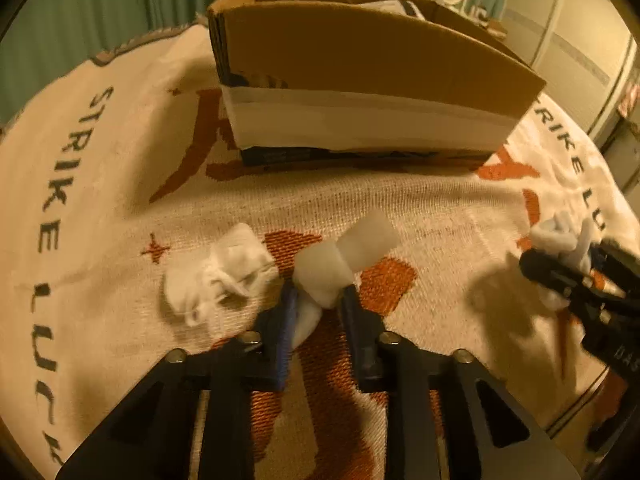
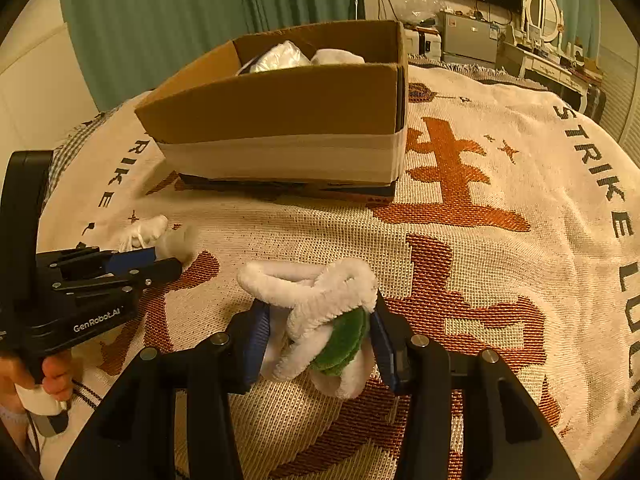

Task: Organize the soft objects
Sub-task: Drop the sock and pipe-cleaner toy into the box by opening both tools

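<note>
My left gripper [image 1: 320, 300] is shut on a white folded soft strip [image 1: 348, 252] lying on the woven blanket [image 1: 400, 204]; the strip sticks out ahead of the fingertips. Just left of it lies a crumpled white cloth [image 1: 220, 280]. My right gripper [image 2: 320, 336] is shut on a white fluffy plush with a green patch [image 2: 316, 300], low over the blanket. The right wrist view shows the left gripper [image 2: 166, 260] at the left, and the left wrist view shows the right gripper [image 1: 568, 260] at the right. An open cardboard box [image 2: 280, 108] stands behind both.
The box [image 1: 360, 60] holds white soft items [image 2: 280, 58]. A hand [image 2: 52, 376] holds the left tool's handle. The cream and orange blanket [image 2: 500, 184] covers the whole surface. Green curtains and furniture stand at the back of the room.
</note>
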`<action>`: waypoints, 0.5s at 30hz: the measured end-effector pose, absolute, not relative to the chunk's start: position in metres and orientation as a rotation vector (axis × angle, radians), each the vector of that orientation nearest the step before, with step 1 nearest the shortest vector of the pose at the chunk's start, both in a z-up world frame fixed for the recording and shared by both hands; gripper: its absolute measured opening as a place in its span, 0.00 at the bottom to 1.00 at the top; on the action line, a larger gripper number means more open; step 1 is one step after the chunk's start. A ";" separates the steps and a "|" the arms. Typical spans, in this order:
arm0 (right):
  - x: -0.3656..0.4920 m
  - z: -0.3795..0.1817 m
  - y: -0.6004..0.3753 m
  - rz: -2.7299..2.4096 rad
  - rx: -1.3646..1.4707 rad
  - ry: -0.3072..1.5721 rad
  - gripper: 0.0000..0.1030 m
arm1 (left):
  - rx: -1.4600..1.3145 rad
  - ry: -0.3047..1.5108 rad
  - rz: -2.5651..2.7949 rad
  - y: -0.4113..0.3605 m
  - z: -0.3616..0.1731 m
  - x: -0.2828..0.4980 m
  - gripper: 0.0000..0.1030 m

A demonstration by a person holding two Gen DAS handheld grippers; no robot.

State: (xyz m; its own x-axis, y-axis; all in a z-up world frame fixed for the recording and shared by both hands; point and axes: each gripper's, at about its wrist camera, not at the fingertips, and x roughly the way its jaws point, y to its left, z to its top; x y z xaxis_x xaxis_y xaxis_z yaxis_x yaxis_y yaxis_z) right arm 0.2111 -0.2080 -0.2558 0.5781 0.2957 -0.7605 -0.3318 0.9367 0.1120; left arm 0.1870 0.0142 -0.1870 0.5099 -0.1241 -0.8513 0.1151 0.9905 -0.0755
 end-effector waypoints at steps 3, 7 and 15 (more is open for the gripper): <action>0.206 -0.251 -0.208 0.362 -0.054 0.874 0.44 | -0.006 1.010 -0.170 0.015 -0.179 0.176 0.16; 0.193 -0.232 -0.207 0.359 -0.078 0.844 0.44 | 0.001 0.994 -0.187 0.016 -0.166 0.156 0.15; 0.153 -0.173 -0.199 0.370 -0.118 0.742 0.44 | 0.013 0.889 -0.242 0.009 -0.107 0.120 0.05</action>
